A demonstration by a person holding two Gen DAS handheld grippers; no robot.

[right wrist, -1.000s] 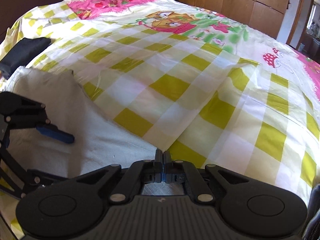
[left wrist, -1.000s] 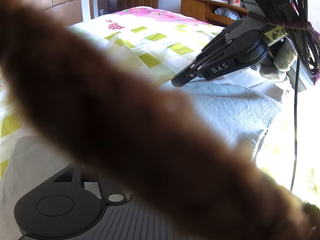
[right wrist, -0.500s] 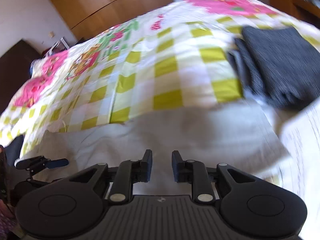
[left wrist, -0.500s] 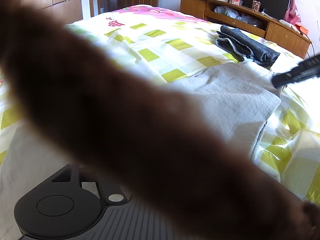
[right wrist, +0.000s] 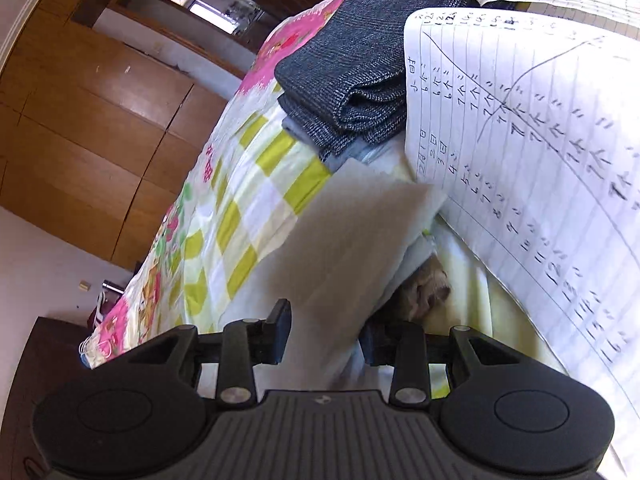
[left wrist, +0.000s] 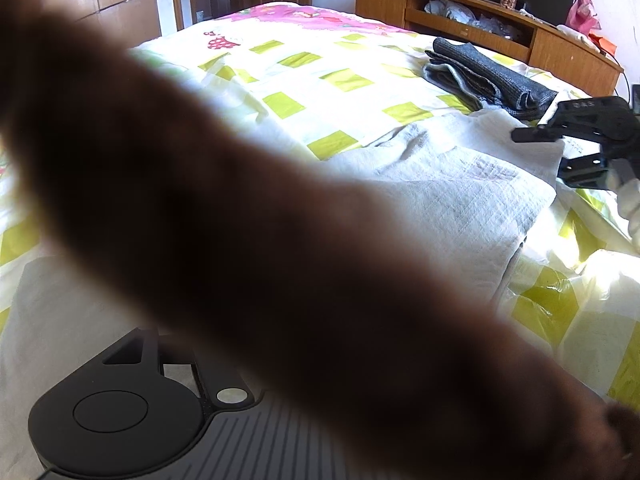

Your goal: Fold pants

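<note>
Rolled sideways since earlier, right gripper (right wrist: 322,330) is opening astride the pants (right wrist: 352,232) corner; blurred brown mass (left wrist: 248,240) hides left gripper's state.

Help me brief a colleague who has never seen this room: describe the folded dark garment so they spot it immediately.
Start at the bed with the yellow-checked cover. Near its far side, by the wooden headboard shelf, lies the folded dark garment. It is charcoal grey with a fine woven texture, unlike the pale whitish pants spread beside it.
</note>
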